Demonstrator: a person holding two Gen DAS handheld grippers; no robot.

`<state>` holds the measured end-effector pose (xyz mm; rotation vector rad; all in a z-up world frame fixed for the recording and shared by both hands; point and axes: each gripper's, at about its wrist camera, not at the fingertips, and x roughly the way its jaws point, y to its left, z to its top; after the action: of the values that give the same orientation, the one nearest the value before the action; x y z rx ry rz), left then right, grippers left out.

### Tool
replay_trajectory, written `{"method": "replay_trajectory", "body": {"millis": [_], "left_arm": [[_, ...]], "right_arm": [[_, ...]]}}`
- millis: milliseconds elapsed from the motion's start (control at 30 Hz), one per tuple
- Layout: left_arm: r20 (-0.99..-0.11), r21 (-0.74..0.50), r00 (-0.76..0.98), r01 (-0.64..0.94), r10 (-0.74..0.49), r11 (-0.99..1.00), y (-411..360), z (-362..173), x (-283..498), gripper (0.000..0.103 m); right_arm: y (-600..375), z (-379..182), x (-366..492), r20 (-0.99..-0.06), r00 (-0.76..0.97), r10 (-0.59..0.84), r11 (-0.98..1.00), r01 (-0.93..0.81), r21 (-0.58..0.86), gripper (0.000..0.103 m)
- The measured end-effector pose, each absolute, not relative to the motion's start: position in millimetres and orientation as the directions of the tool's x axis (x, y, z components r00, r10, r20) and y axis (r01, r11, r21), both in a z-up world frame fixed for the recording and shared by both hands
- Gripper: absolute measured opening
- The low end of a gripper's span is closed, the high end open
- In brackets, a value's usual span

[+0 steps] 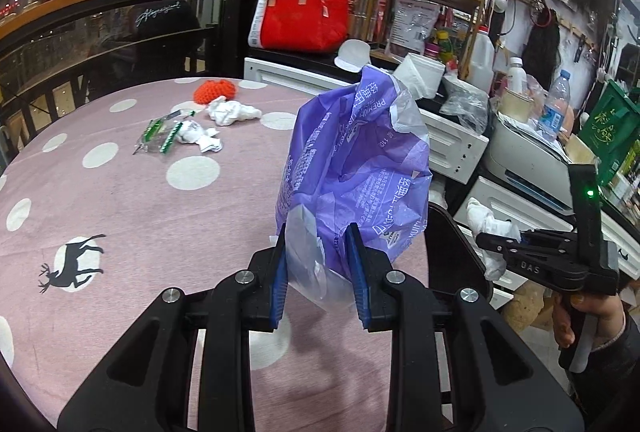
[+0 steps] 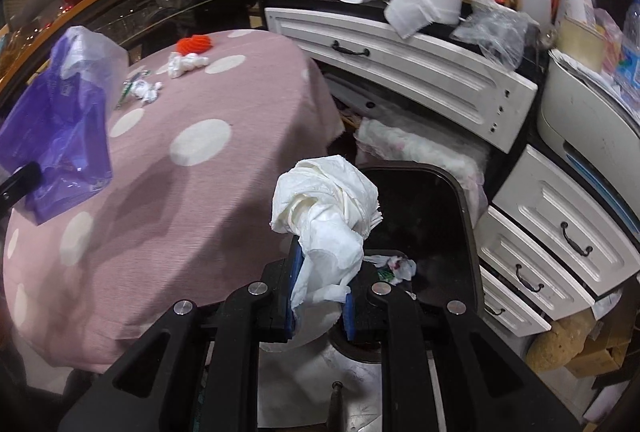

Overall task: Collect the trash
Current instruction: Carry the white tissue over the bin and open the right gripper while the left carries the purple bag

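Trash in both grippers. Left gripper (image 1: 318, 272) pinches the lower edge of a purple plastic bag (image 1: 352, 168), blue pads partly closed with the film between them; bag stands up above the pink dotted tablecloth (image 1: 132, 216). Right gripper (image 2: 320, 292) clamps a crumpled white tissue (image 2: 326, 204), jaws narrow on its tail, wad sticking out over a black bin (image 2: 424, 212) beside the table. Only the right view shows the bin's inside: a few scraps (image 2: 394, 266) at the bottom. Left view shows the right gripper from the side (image 1: 500, 244), tissue in front. Left on the cloth: two tissue wads (image 1: 232, 112) (image 1: 200, 136), a clear green-striped wrapper (image 1: 154, 136), an orange knit thing (image 1: 214, 90).
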<state>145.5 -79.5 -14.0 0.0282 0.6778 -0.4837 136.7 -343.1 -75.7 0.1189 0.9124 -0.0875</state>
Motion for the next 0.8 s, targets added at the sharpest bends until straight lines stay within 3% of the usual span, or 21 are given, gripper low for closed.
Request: {"method": "replay_trajectory", "body": {"millis": [733, 800], "left_arm": [[-0.647, -0.106, 0.583, 0.569, -0.491, 0.815, -162, -31, 142, 0.028], [-0.65, -0.107, 0.573, 0.582, -0.499, 0.806, -170, -32, 141, 0.028]], "right_arm": [[-420, -192, 160, -0.916, 0.402, -0.015, 0.927, 0.349, 0.138, 0.019], [-423, -199, 160, -0.919, 0.395, -0.014, 0.92, 0.365, 0.143, 0.024]]}}
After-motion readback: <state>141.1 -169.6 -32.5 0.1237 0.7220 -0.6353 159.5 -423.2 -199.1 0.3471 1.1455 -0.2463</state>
